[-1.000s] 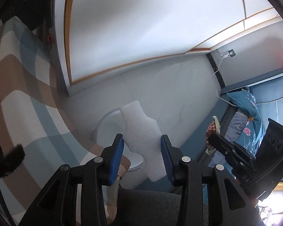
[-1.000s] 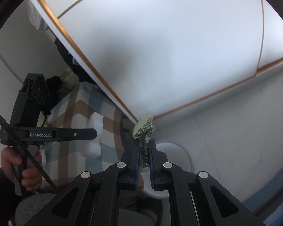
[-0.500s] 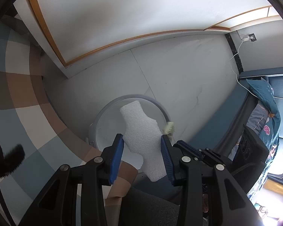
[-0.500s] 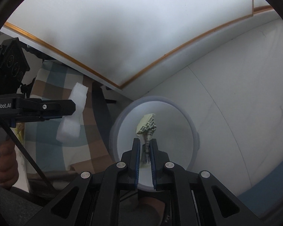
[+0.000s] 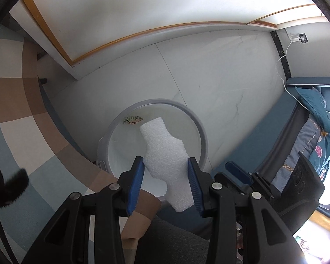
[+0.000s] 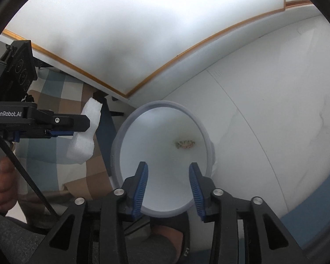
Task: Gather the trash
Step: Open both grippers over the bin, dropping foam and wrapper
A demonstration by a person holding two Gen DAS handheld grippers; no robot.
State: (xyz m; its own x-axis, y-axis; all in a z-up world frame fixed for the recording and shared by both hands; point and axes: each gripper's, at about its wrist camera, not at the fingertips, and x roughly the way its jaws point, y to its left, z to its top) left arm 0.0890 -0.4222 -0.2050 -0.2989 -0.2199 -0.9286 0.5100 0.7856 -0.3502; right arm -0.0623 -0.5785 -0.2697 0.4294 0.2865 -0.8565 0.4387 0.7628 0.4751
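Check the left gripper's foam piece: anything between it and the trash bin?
Nothing visible. The white foam piece sits clamped in the left gripper, above the open grey trash bin. The bin has no lid and holds only a small crumpled wrapper. The right gripper, jaws opening and empty, is off to the side.

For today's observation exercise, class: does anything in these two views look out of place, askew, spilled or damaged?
Nothing looks spilled or misplaced. The small crumpled patterned wrapper lies inside the round white plastic bin. The only ragged item is the white foam scrap, with torn, uneven edges, clamped in the left gripper above the bin.
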